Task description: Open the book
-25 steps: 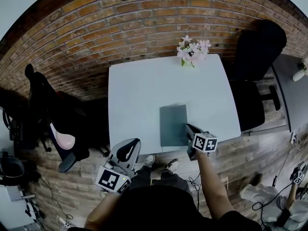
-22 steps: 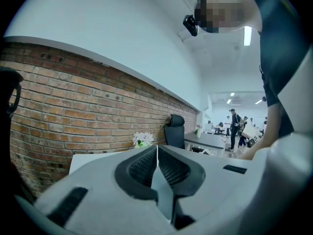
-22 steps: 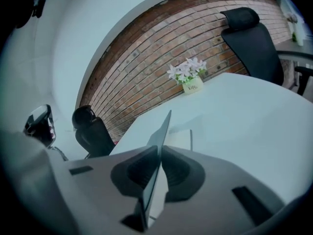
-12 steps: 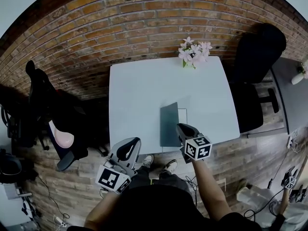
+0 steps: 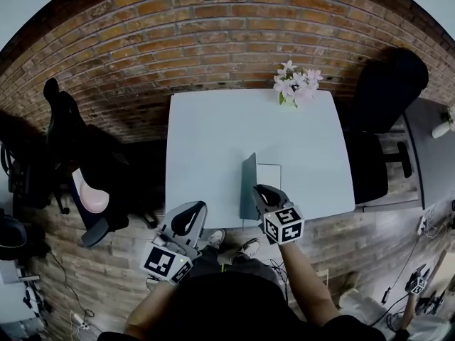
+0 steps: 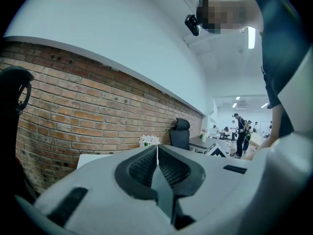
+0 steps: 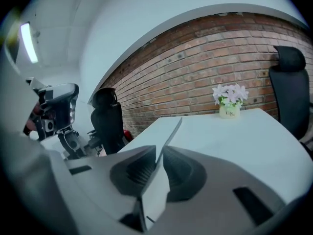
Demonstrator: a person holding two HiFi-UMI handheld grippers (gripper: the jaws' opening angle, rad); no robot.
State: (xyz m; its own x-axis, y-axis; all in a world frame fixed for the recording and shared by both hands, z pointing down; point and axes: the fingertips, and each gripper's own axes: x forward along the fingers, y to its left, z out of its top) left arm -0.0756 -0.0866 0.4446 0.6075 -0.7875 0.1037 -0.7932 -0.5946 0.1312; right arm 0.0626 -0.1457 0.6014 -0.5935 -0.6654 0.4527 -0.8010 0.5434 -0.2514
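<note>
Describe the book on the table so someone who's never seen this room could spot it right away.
Find the white table against the brick wall. The book lies near its front edge, far from the flowers. Its grey-green cover stands raised between the right gripper's opening jaws, over a white page.

The book (image 5: pixel 248 185) has a grey-green cover and a white page (image 5: pixel 269 178), the table (image 5: pixel 213 141) is pale, the wall (image 5: pixel 213 41) red-brown brick, the flowers (image 5: pixel 297 84) pink-white, the chair (image 5: pixel 387 84) black
</note>
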